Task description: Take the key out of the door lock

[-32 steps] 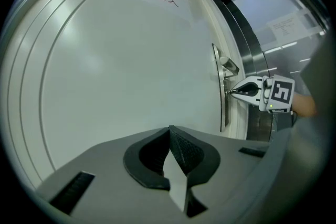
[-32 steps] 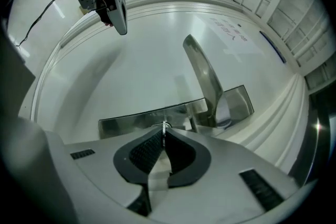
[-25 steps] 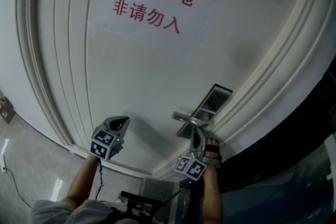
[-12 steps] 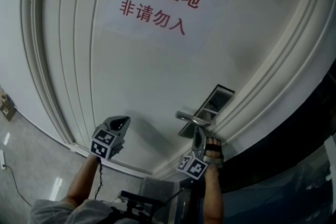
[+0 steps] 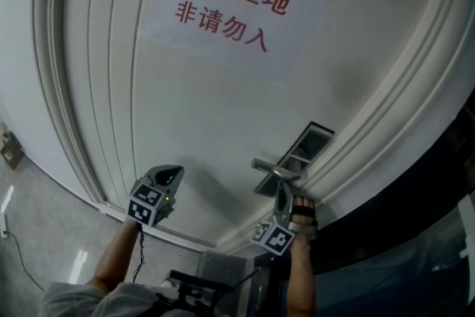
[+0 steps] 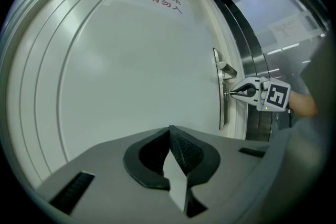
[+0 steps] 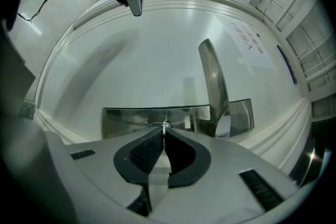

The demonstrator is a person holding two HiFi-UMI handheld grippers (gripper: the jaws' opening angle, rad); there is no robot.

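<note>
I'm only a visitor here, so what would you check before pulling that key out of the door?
1. Right gripper fingers closed on the small metal key: ok.
2. Key seated in the silver metal lock plate: ok.
3. Silver lever handle beside the gripper, not in its way: ok.
4. Left gripper shut, empty, held off the white door: ok.
5. Key turned to its pull-out angle: cannot tell.

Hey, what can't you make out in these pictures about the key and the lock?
Right gripper view: only a sliver of the key shows. The shut jaws of the right gripper cover the rest, and the keyhole.
Head view: key not discernible beneath the door handle.
Left gripper view: key too small to tell.
</note>
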